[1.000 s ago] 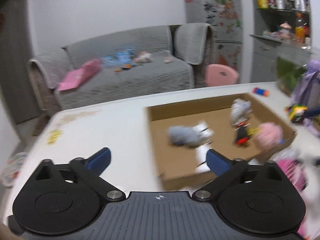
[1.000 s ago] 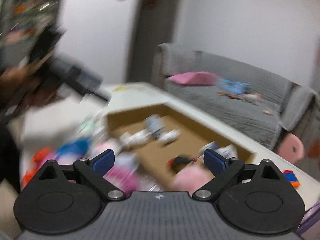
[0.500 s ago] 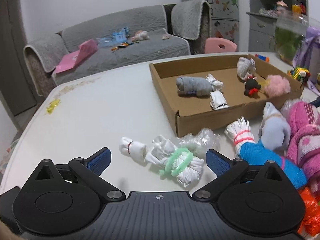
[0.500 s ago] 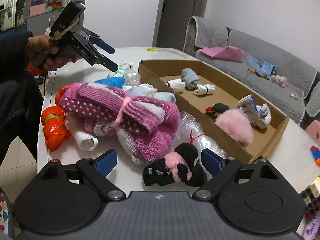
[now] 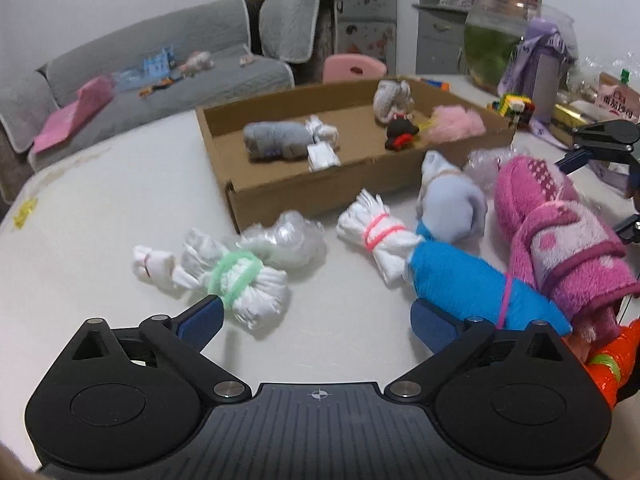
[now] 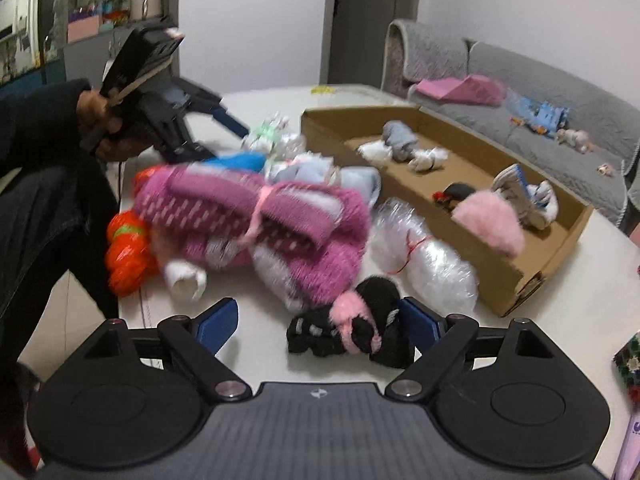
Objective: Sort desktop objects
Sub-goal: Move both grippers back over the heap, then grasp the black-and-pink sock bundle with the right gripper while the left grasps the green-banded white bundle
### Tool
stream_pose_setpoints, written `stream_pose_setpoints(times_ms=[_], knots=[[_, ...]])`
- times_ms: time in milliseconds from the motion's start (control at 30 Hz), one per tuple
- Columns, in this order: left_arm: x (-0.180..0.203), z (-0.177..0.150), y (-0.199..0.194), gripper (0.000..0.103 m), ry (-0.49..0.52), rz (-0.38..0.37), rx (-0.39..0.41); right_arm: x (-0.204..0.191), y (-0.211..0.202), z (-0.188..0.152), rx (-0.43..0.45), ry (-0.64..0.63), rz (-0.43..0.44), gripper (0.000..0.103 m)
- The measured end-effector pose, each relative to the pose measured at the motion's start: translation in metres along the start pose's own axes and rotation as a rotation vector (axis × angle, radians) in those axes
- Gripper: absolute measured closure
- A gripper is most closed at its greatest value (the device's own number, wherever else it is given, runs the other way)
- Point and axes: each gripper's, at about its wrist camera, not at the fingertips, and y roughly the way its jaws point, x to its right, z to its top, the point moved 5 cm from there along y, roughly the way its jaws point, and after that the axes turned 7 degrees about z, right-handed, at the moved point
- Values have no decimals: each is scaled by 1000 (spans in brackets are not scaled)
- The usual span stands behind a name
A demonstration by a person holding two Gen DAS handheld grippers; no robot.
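Sock bundles (image 5: 460, 280) sit piled on the white table (image 5: 100, 208) beside the cardboard box (image 5: 320, 192). Right tongs (image 6: 316, 326) have just been closing, still wide around the black bundle (image 6: 352, 328), not gripping. Left tongs (image 5: 316, 318) gape, empty.

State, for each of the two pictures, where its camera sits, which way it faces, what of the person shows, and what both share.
Left wrist: sits behind the left gripper, faces down-forward at white bundles, sofa behind; no body visible.
Right wrist: sits behind the right gripper, faces the black sock bundle; a hand shows.
Shared: cardboard box, magenta towel.
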Motion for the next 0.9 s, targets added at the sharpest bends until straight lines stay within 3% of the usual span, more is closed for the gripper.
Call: stream_pose_setpoints(times_ms=[200, 333, 500, 600, 700, 767, 833, 900], knots=[[-15, 7, 19, 1, -9, 88, -14, 6, 12, -7, -37, -24, -39, 17], [-21, 9, 31, 1, -23, 77, -30, 10, 11, -11, -24, -17, -34, 17], [-24, 12, 38, 2, -47, 57, -16, 16, 10, -9, -26, 23, -7, 35], [-27, 13, 42, 4, -64, 43, -23, 18, 11, -8, -31, 48, 2, 39], [-30, 12, 40, 13, -99, 27, -25, 19, 11, -9, -33, 58, 5, 41], [-32, 12, 36, 25, -110, 31, -21, 19, 9, -9, -33, 61, 5, 43], [-34, 12, 32, 50, -121, 35, -22, 19, 8, -9, -33, 65, 5, 44], [-37, 12, 29, 53, -142, 33, -34, 20, 8, -9, -35, 72, 5, 45]])
